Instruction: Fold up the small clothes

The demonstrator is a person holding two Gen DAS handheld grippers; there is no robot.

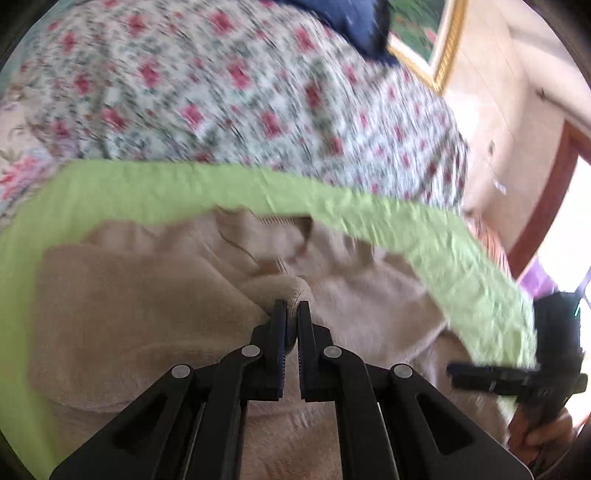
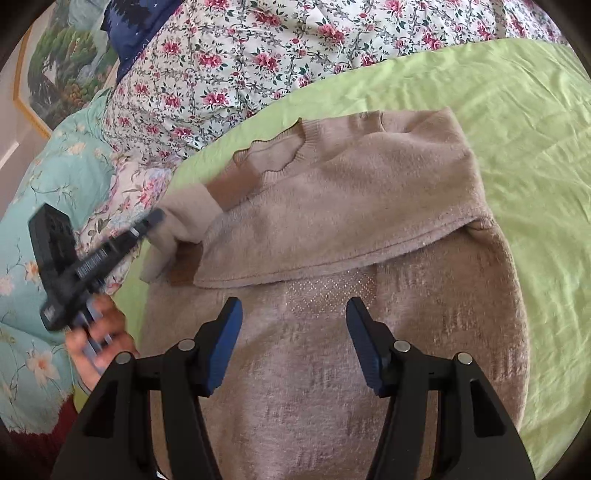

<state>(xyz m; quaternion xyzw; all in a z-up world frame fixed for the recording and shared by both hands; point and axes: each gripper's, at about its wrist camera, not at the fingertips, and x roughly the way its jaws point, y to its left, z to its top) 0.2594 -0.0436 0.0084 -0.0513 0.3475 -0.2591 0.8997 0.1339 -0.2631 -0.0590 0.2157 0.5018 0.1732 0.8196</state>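
Note:
A beige knit sweater [image 2: 332, 206] lies on a lime green sheet [image 2: 517, 110], neck away from me, one sleeve folded across its chest. My left gripper [image 1: 292, 308] is shut on the cuff of the other sleeve [image 1: 284, 288] and holds it above the sweater body [image 1: 129, 314]. In the right wrist view the left gripper [image 2: 155, 216] shows at the left with that sleeve [image 2: 184, 218] in it. My right gripper [image 2: 293, 308] is open and empty above the sweater's lower body. It shows at the right edge of the left wrist view [image 1: 452, 369].
A floral quilt [image 2: 258, 48] is bunched behind the sheet. A teal floral cover [image 2: 55, 166] lies at the left. A dark blue cloth [image 2: 136, 26] and a framed picture [image 2: 55, 66] are at the far left. A wall and a wooden door frame [image 1: 546, 206] stand beyond the bed.

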